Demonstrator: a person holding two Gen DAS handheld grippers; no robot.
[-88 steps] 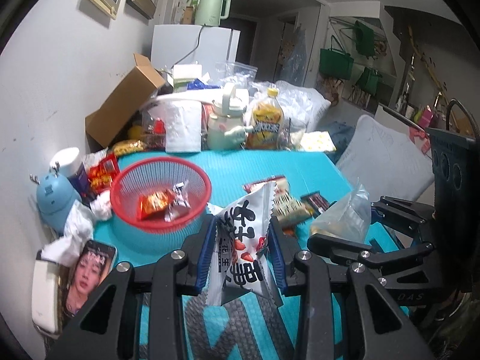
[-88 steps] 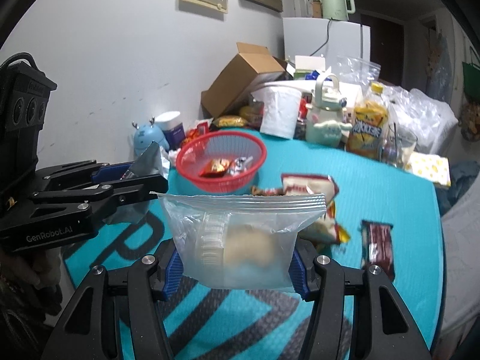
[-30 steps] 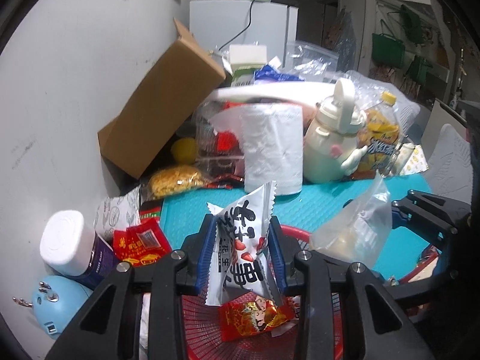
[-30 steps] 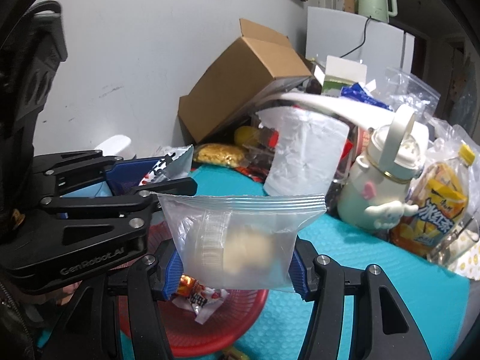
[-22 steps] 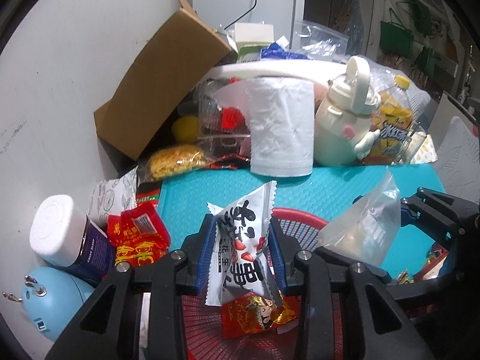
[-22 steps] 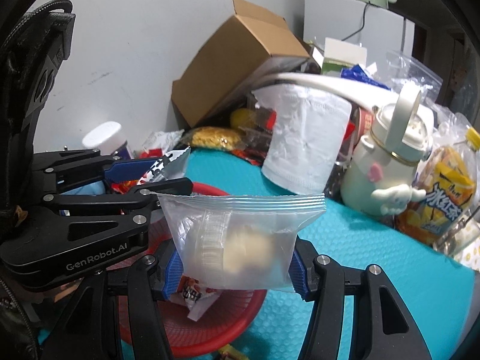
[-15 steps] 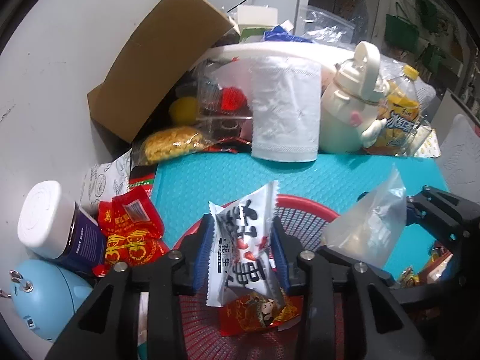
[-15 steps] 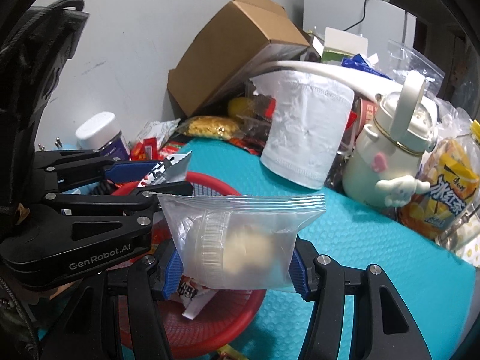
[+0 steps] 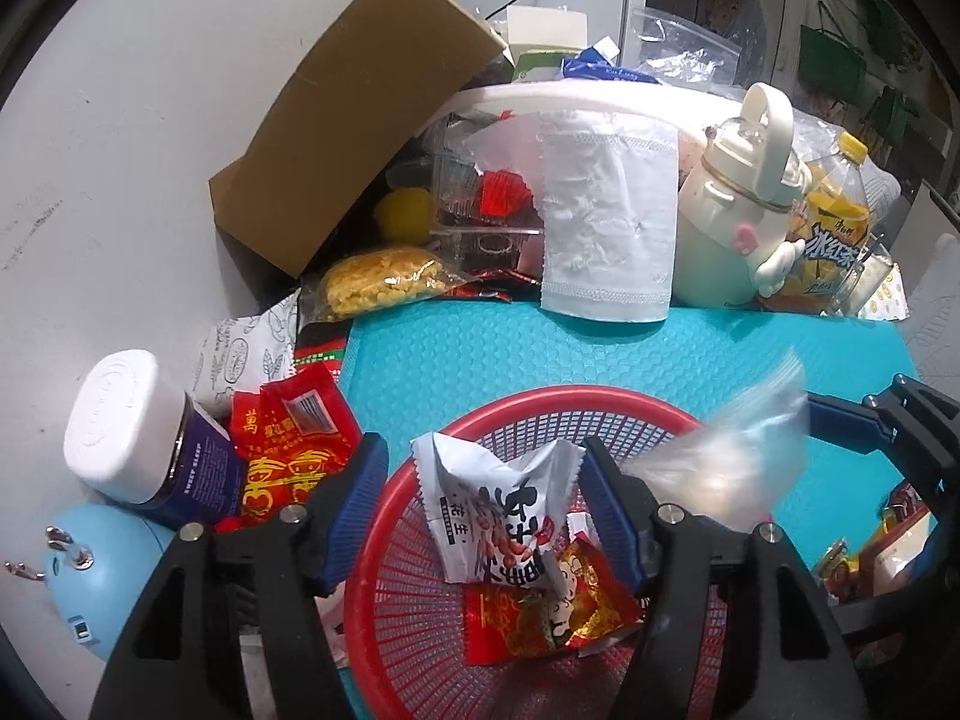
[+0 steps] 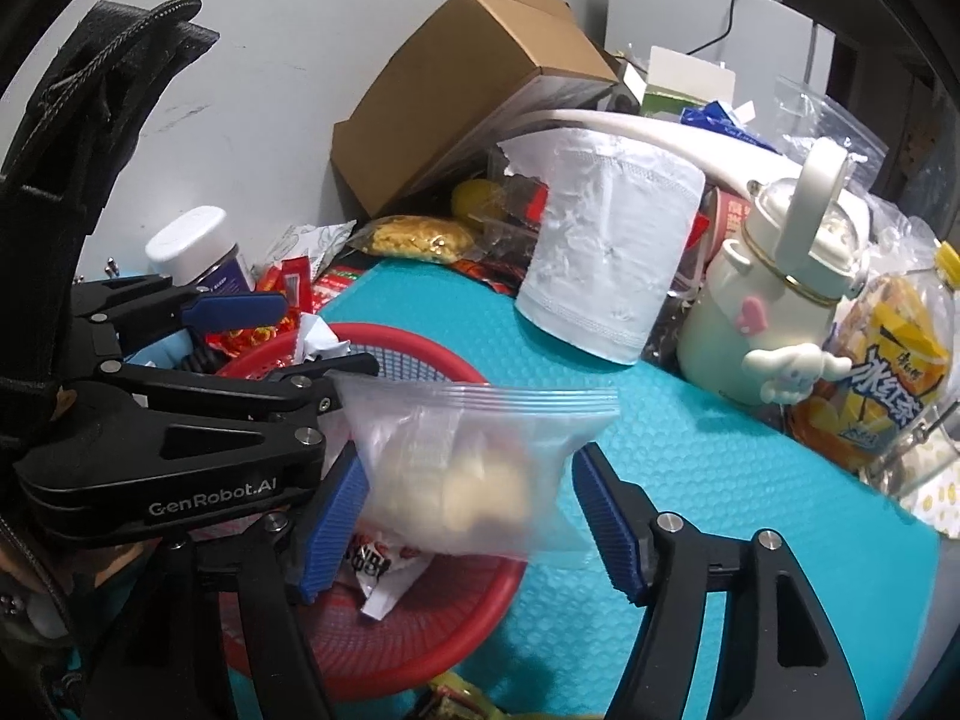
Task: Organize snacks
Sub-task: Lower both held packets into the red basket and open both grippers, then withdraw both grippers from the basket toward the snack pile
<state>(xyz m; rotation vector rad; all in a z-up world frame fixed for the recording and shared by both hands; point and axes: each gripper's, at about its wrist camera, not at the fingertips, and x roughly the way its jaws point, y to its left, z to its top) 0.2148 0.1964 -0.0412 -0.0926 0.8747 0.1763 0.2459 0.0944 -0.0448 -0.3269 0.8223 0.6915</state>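
left wrist view: the left gripper [image 9: 483,495] hangs right over the round red plastic mesh basket [image 9: 606,414]; its jaws have just been opening and now stand wide, clear of the white peanut snack packet [image 9: 498,504], which lies between them, tipped onto a red foil snack pack [image 9: 549,615] in the basket. right wrist view: the right gripper [image 10: 468,516] is just beside the left one, above the basket's near rim [image 10: 420,339]; its jaws have also just been opening, and the blurred clear zip-lock bag of pale snacks [image 10: 474,456], long axis across the jaws, looks free of the blue pads [image 10: 603,516], dropping basketward.
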